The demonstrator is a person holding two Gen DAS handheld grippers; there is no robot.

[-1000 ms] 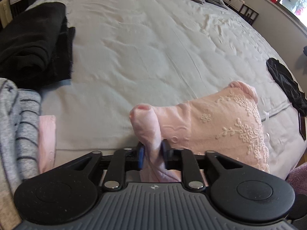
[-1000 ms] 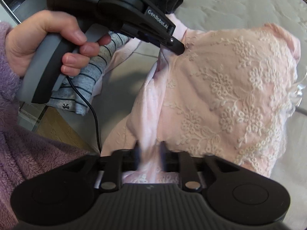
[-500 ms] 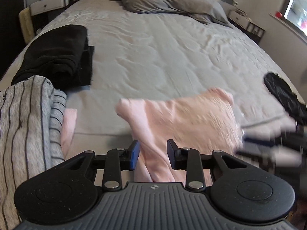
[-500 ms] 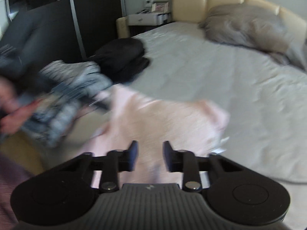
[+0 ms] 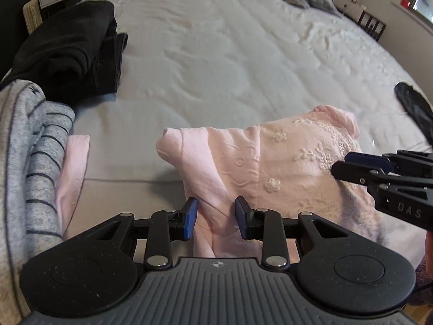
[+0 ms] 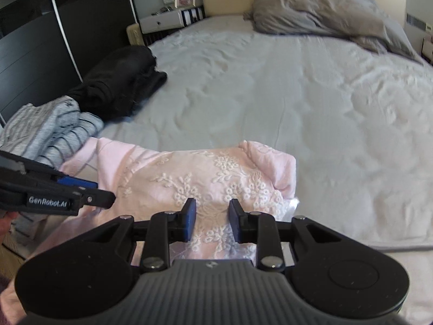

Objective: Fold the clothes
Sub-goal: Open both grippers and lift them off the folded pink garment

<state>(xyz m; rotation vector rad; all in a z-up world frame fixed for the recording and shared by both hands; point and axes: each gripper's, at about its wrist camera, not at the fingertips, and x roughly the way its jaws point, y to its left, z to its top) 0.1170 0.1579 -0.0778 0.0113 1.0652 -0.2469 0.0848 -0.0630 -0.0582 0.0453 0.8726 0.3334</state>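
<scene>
One pink embroidered garment (image 5: 273, 162) is seen lying near the front edge of the grey bed (image 5: 230, 62), and two grippers are set over it: the left gripper (image 5: 216, 218) and the right gripper (image 6: 212, 216), each with jaws narrowly parted and pink fabric between them, though no firm pinch can be made out. Left of the garment, one striped grey pile (image 5: 32, 168) and one black pile (image 5: 70, 54) are counted, both cut off at the frame. At the bed's right edge, one dark item (image 5: 414, 105) is only partly visible.
</scene>
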